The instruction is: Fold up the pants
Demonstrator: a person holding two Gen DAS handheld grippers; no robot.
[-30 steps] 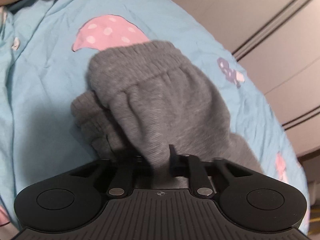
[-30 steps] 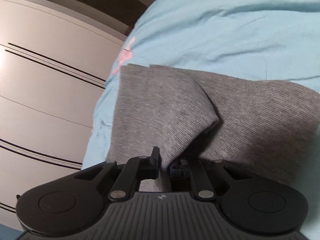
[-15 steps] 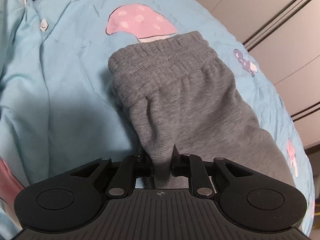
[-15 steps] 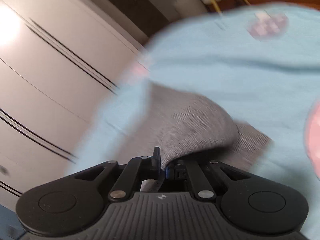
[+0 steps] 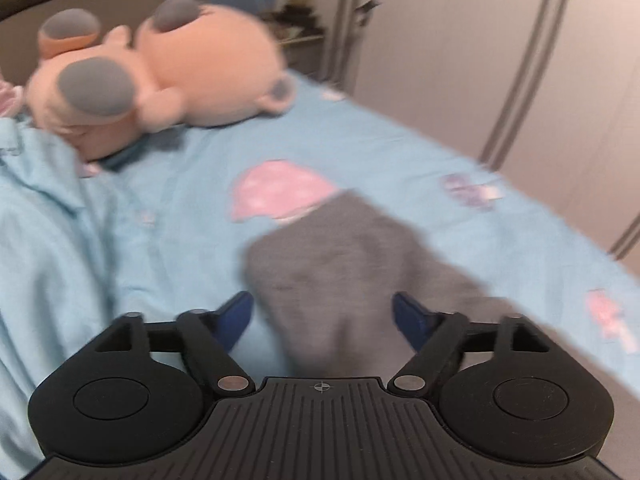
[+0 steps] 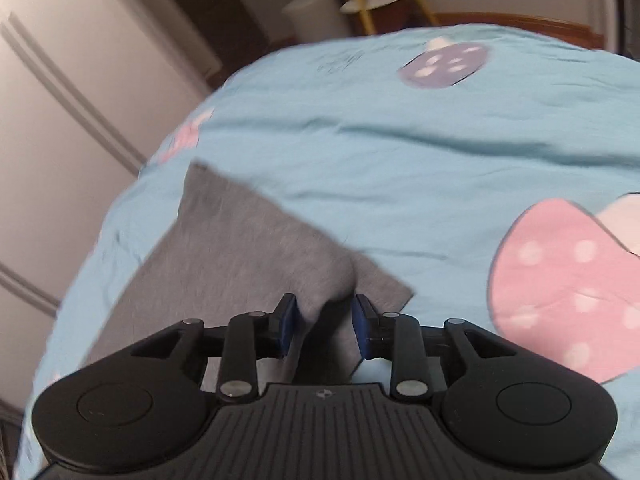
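Observation:
The grey pants [image 5: 340,264] lie folded on the light blue bed sheet [image 5: 180,208]; the left wrist view is blurred. My left gripper [image 5: 322,312] is open, its blue-padded fingers wide apart on either side of the near end of the pants. In the right wrist view the pants [image 6: 224,248] lie flat with a raised fold near my right gripper [image 6: 325,312]. Its jaws stand partly apart around that fold, and the cloth looks loose between them.
A pink plush toy [image 5: 152,76] lies at the head of the bed. Bunched blue bedding [image 5: 44,220] is on the left. Beige wardrobe doors [image 5: 500,52] stand along the bed's edge. Pink and purple mushroom prints [image 6: 568,284] mark the sheet.
Both grippers have opened and let go of the pants. The left gripper has tilted up so the plush toy shows. The pants have dropped flat onto the sheet.

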